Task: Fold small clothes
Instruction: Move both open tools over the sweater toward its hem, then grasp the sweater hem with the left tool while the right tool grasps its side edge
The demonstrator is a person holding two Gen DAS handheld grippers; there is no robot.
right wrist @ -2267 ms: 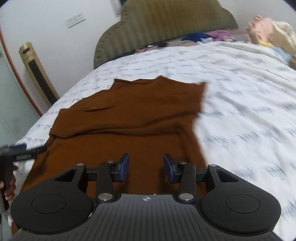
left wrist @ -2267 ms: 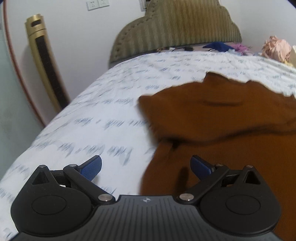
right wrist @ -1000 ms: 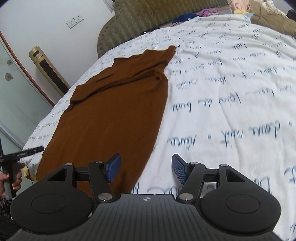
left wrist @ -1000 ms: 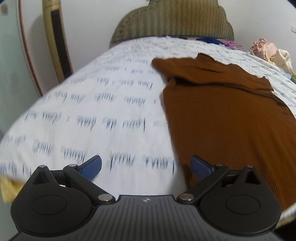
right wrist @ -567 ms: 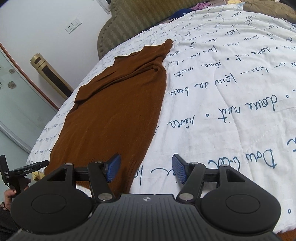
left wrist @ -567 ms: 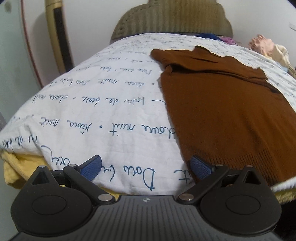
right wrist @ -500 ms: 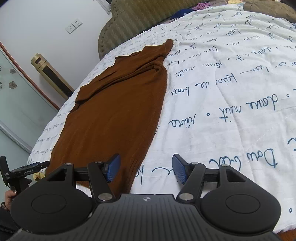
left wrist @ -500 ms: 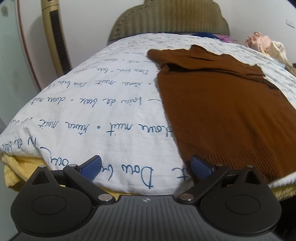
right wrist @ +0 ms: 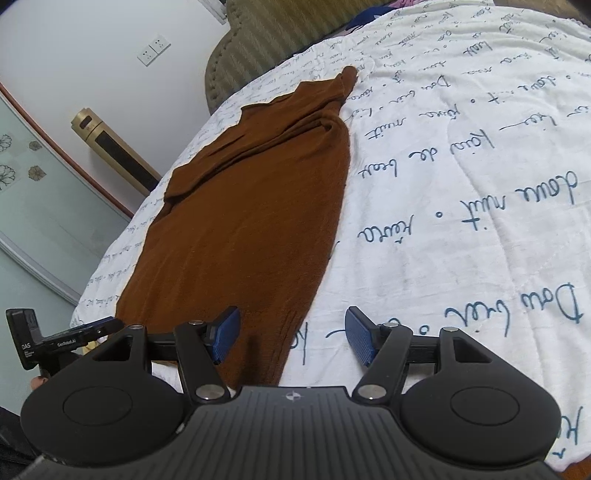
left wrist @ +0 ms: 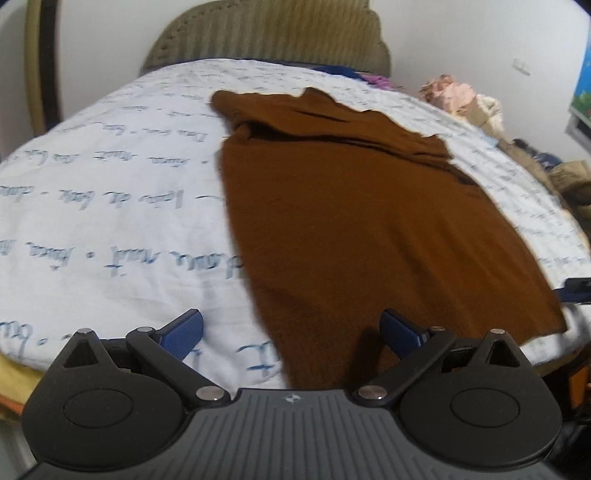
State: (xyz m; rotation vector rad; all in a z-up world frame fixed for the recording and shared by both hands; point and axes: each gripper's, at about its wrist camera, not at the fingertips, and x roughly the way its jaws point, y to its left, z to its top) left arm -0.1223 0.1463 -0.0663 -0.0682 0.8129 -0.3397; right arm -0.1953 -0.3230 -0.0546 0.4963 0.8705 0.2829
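A brown knitted garment [left wrist: 369, 221] lies flat and lengthwise on the bed, its sleeves folded across the far end and its hem at the near edge. My left gripper [left wrist: 291, 330] hangs open over the hem's left corner, with the cloth's edge under the gap between its blue pads. In the right wrist view the same garment [right wrist: 251, 221] runs away from me. My right gripper [right wrist: 291, 336] is open above the hem's right corner, nothing pinched. The left gripper's tip [right wrist: 88, 328] shows at the far left of that view.
The bed has a white quilt [right wrist: 461, 221] printed with blue script and an olive padded headboard [left wrist: 266, 33]. Loose clothes [left wrist: 454, 96] are piled at the far right. A gold tower unit [right wrist: 114, 151] stands by the wall. Yellow bedding [left wrist: 18, 373] shows under the near edge.
The left gripper has swung right and dipped, so the hem now lies between its pads instead of beside the right one. The right gripper has barely shifted. Both stayed open.
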